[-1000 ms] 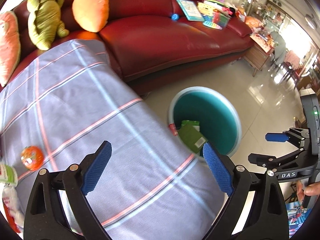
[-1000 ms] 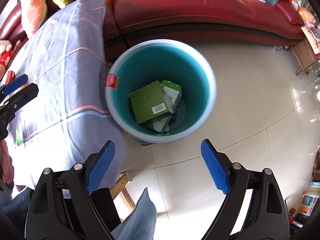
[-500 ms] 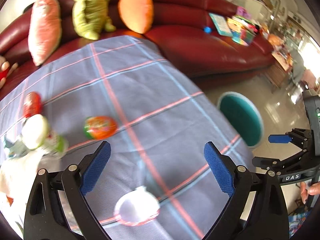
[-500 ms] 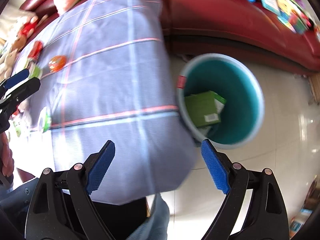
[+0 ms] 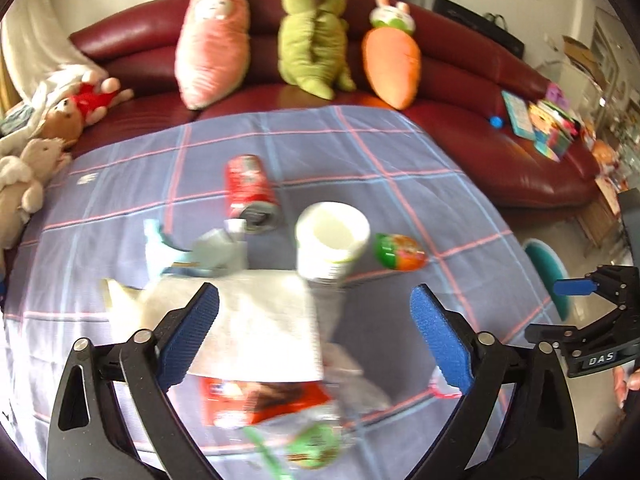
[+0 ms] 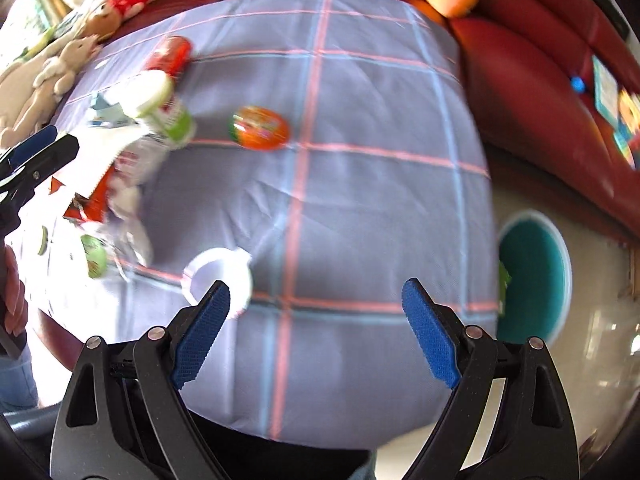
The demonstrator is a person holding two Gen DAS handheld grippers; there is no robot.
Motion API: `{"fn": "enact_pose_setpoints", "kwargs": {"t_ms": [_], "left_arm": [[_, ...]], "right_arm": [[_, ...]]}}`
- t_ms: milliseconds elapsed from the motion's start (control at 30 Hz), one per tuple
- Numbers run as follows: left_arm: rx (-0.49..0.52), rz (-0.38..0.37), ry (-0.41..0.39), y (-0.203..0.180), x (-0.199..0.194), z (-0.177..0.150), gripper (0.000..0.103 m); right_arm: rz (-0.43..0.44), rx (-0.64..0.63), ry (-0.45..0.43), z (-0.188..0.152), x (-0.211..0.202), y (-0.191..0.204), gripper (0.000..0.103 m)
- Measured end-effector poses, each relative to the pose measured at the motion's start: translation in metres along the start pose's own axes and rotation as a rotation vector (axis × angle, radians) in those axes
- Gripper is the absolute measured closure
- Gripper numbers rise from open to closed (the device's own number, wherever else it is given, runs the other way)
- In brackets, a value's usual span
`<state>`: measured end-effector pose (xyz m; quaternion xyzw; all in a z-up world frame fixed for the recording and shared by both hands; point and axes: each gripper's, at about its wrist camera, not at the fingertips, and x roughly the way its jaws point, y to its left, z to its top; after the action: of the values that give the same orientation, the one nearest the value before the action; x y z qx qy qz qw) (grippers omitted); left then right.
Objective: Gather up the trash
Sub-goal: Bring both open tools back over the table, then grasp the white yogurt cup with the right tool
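left gripper (image 5: pixel 314 332) jaws wide, empty, over white napkin (image 5: pixel 260 328), right gripper (image 6: pixel 316 332) likewise

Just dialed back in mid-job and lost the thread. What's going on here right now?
A person is clearing trash off a table with a checked cloth. The left hand-held gripper is open over a pile of litter: a paper towel, a white cup and a red can. The right hand-held gripper is open and empty over the cloth. The teal bin stands on the floor beside the table, with something green in it.
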<state>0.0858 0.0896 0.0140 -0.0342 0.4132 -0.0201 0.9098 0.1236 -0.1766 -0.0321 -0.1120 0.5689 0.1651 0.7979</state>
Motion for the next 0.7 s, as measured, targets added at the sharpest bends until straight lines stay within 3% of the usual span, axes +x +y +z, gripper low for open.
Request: {"fn": "enact_pose_setpoints", "kwargs": {"t_ms": [200, 533, 700], "left_arm": [[-0.063, 0.014, 0.03, 0.06, 0.002, -0.005, 0.004], [-0.08, 0.015, 0.007, 0.107, 0.002, -0.002, 0.004], [-0.13, 0.0, 0.0, 0.125, 0.002, 0.003, 0.004]], "right_arm": [[0.042, -0.072, -0.029, 0.051, 0.005, 0.054, 0.019], [0.128, -0.117, -0.043, 0.124, 0.038, 0.107, 0.019], [0.157, -0.136, -0.027, 0.139, 0.064, 0.124, 0.02]]}}
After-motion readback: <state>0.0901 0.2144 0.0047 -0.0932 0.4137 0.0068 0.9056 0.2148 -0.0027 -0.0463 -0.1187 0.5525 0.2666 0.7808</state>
